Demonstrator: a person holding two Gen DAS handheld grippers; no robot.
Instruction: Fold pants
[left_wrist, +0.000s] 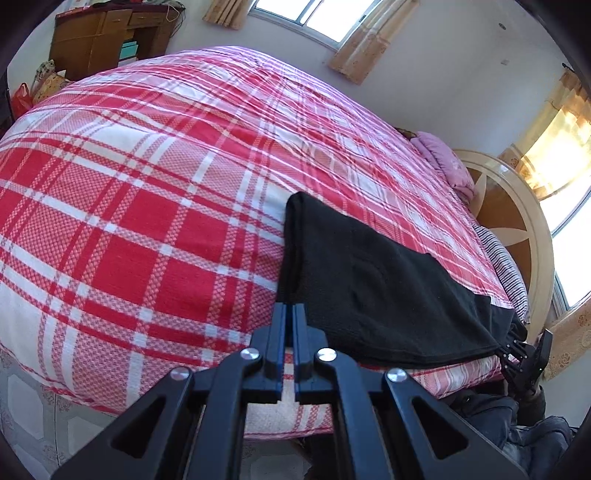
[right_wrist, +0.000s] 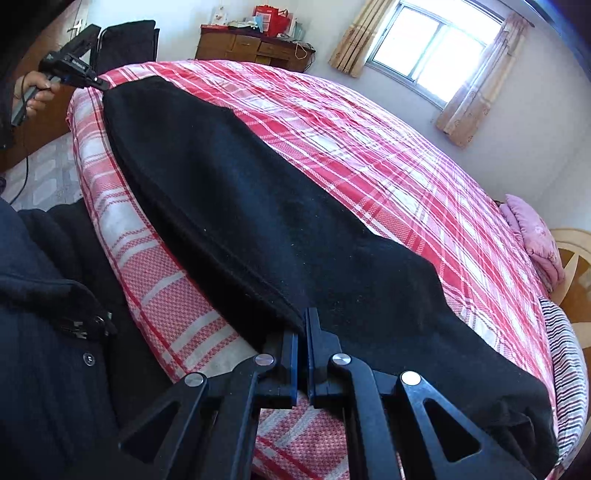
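The black pants (left_wrist: 373, 280) lie flat in a long strip along the near edge of the bed; they also show in the right wrist view (right_wrist: 266, 229). My left gripper (left_wrist: 290, 310) is shut on the near corner of one end of the pants. It also shows far off in the right wrist view (right_wrist: 101, 84), pinching that end. My right gripper (right_wrist: 304, 325) is shut on the near edge of the other end. It shows in the left wrist view (left_wrist: 511, 350) at the far right corner of the pants.
The bed (left_wrist: 147, 206) has a red and white plaid cover. A pink pillow (left_wrist: 447, 166) and a round headboard (left_wrist: 517, 229) are at its right end. A wooden desk (left_wrist: 107, 37) stands by the far wall. The person's dark jacket (right_wrist: 44, 332) is beside the bed edge.
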